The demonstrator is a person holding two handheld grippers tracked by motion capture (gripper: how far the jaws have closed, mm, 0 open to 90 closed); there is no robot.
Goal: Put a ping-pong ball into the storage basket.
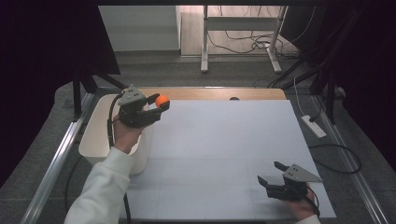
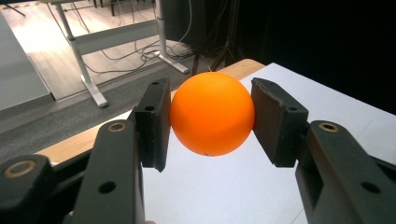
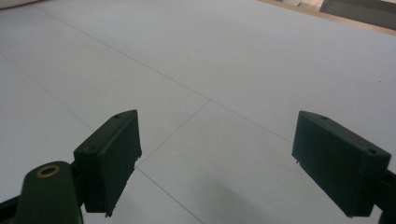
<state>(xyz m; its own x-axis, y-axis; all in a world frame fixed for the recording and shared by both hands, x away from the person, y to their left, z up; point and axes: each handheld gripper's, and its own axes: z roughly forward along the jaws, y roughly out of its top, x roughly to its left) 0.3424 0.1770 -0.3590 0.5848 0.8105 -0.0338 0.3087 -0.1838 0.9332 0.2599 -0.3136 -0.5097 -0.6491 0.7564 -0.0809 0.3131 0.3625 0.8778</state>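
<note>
An orange ball point(image 1: 162, 100) is held in the air at the table's far left, over the edge of the white tabletop point(image 1: 224, 154). My left gripper point(image 1: 158, 101) is shut on it; in the left gripper view the ball point(image 2: 211, 113) sits squeezed between both black pads point(image 2: 154, 122). My right gripper point(image 1: 272, 172) rests low near the table's front right corner, jaws wide apart with nothing between them. In the right gripper view its pads point(image 3: 112, 156) stand apart over bare white surface point(image 3: 210, 70).
A white bin point(image 1: 100, 135) stands at the table's left side, under the left hand. A wooden strip point(image 1: 219, 93) runs along the far edge. Beyond it are desk legs point(image 1: 204, 42) and cables on the floor. A power strip point(image 1: 313, 126) lies right of the table.
</note>
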